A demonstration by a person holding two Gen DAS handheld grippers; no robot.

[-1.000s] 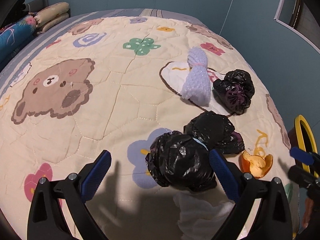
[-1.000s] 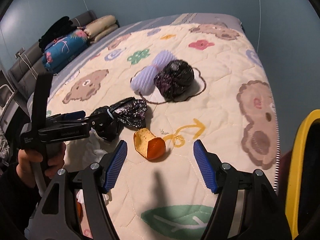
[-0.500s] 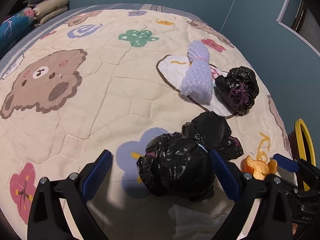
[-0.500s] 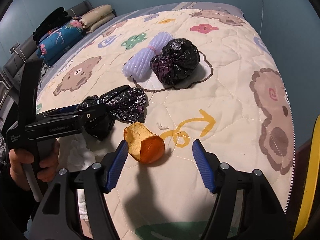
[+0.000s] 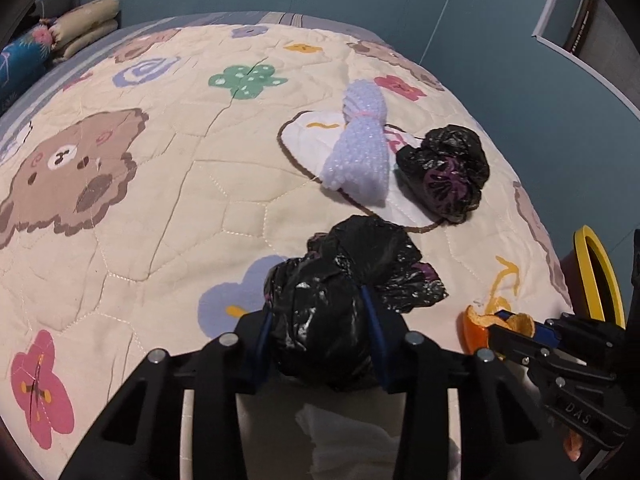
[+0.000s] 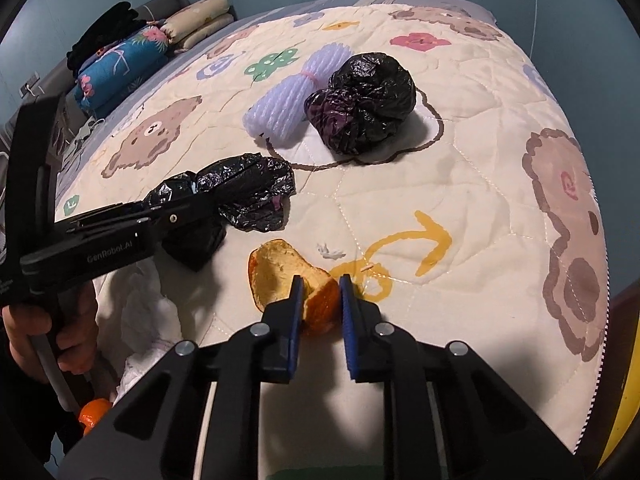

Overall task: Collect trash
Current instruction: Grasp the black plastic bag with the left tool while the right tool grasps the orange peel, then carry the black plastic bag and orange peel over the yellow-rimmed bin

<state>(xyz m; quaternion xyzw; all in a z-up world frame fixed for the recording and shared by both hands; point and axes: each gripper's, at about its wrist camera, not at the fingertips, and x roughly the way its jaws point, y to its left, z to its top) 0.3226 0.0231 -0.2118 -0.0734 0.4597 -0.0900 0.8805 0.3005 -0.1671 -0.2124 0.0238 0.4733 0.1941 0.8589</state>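
Left gripper (image 5: 320, 328): jaws closing, pads pressing the near bag (image 5: 320, 320) on the quilt (image 5: 160, 200). Soft, light, crinkly film; grip the bunched bulk. Right gripper (image 6: 320, 300): clamped narrow on the peel (image 6: 288, 276) near the quilt's edge. Thin, brittle; pinch lightly.

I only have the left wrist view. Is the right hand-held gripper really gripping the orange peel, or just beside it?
Observer: Gripping. The right hand-held gripper is shut on the orange peel, one pad on each side.
Operator: What holds the left one?
Observer: A bare hand on its handle. The left hand-held gripper is closing on a black bag.
Operator: Anything on the pillows?
Observer: A black fabric heap on the blue pillow.
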